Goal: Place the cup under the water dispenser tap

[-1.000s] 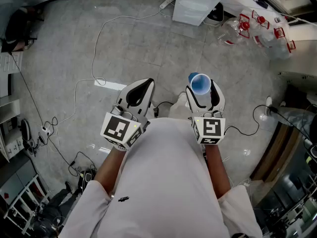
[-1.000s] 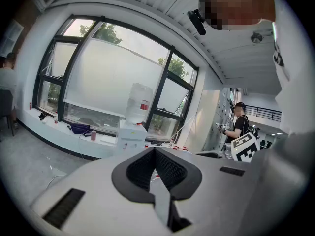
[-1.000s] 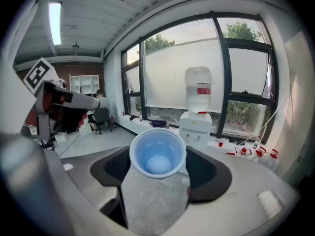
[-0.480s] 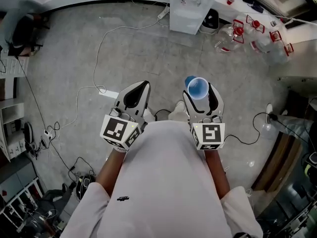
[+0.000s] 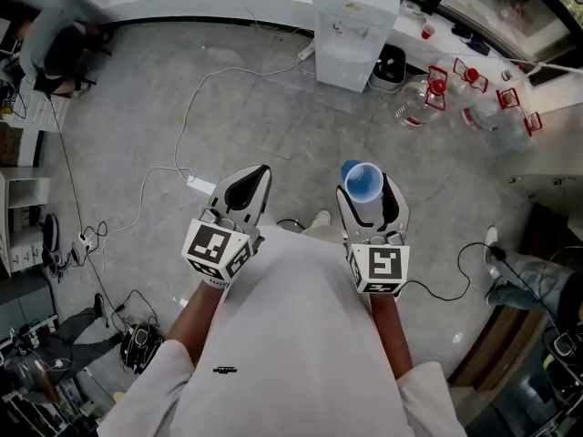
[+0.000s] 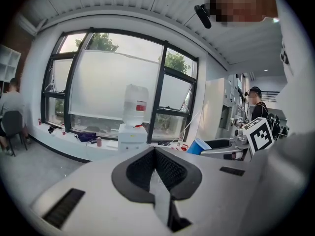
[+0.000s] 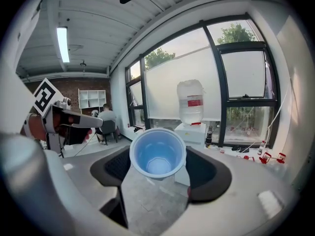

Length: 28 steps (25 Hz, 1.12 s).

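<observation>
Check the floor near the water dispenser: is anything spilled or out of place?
Nothing looks spilled. Large clear bottles appear to lie on their sides on the floor to the right of the water dispenser, and a white cable trails loose across the floor. The blue cup is held in the right gripper.

Ahead of you a grey floor [image 5: 291, 116] runs to a white counter [image 5: 209, 3] along the far wall, under big windows [image 6: 113, 87]. A white cable [image 5: 187, 98] loops across the floor to a power strip [image 5: 202, 187] on your near left. Clear bottles [image 5: 414, 107] with red caps lie at the far right. A person [image 6: 9, 104] sits at the far left. Black cables [image 5: 86, 239] trail along the left side.
</observation>
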Motion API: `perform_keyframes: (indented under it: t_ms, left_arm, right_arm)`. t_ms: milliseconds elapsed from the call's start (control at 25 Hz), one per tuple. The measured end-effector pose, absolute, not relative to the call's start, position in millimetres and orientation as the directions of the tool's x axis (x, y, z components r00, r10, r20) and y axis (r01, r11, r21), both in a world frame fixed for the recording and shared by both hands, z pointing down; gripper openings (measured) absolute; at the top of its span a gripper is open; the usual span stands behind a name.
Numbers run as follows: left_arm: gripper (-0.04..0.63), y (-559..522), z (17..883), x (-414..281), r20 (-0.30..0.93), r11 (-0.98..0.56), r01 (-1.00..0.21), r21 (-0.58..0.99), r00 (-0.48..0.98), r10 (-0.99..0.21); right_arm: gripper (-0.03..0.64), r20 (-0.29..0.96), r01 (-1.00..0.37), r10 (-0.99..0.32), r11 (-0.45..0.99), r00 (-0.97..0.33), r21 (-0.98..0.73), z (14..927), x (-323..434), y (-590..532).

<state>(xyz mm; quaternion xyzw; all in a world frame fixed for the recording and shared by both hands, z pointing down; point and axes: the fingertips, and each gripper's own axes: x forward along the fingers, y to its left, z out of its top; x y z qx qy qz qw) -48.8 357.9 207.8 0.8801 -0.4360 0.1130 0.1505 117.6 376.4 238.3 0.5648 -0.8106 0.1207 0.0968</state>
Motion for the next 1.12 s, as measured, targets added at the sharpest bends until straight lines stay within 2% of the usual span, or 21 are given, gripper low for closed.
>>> perform_keyframes:
  t_ms: [320,560,1120]
  left_arm:
    - [0.000,354,209,-17,0.336,-0.556,-0.808,0.193,0.587,-0.737]
    - [0.000,329,208,-16,0.325,-0.552,-0.810,0.198,0.585,-0.743]
    - [0.000,175,209,-26,0.285,-0.592,-0.759,0.271,0.651,-0.704]
  right_arm:
    - [0.362,0.310,-0.932,-0.879,0.351,-0.362,-0.092,244,155,373]
    - [0.362,0.335,-0.927,-0.864,0.351,-0.376,-0.132,261,153,353]
    - [0.362,0.348,-0.928,-0.863,0.365,-0.365,-0.069,239,113,201]
